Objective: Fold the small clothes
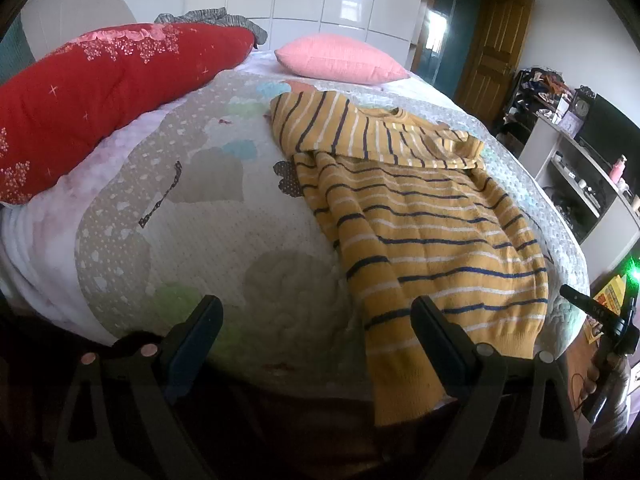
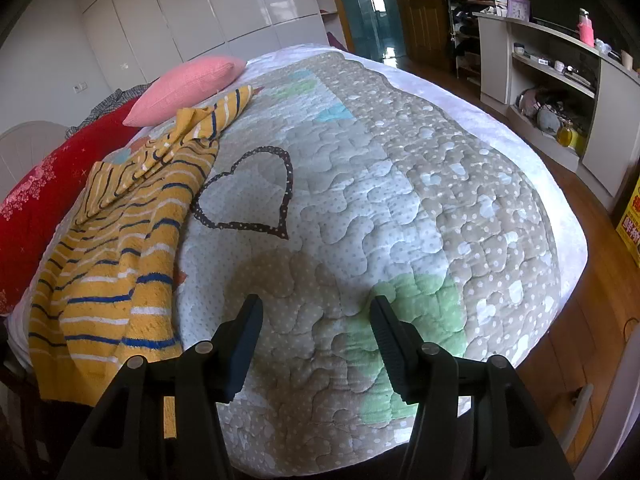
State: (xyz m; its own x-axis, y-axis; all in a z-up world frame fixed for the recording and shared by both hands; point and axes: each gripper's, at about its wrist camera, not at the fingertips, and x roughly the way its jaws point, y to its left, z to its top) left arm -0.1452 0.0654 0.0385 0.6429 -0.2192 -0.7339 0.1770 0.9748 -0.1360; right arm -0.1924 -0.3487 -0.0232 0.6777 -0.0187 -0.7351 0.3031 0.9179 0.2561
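I see a yellow striped sweater [image 1: 432, 232] lying on the bed [image 1: 192, 216]. Its bottom hem hangs a little over the near edge of the bed. Its top part is folded down over its body, and one sleeve [image 2: 224, 114] pokes out toward the pink pillow [image 1: 340, 58] at the far end. A big red blanket [image 1: 100, 92] lies along the left edge of the bed.

My left gripper [image 1: 316, 332] hovers above the near edge of the bed. Its jaws are spread wide and hold nothing. One of its fingers [image 1: 440, 336] shows in front of the sweater's hem, but I cannot tell if it touches.

My right gripper [image 2: 316, 340] is over the bare quilt, near the near edge. Its jaws are spread apart too, with nothing in them. The sweater [image 2: 116, 264] is off to its left, apart from it. A dotted heart shape [image 2: 286, 184] is sewn on the quilt beside the sweater.
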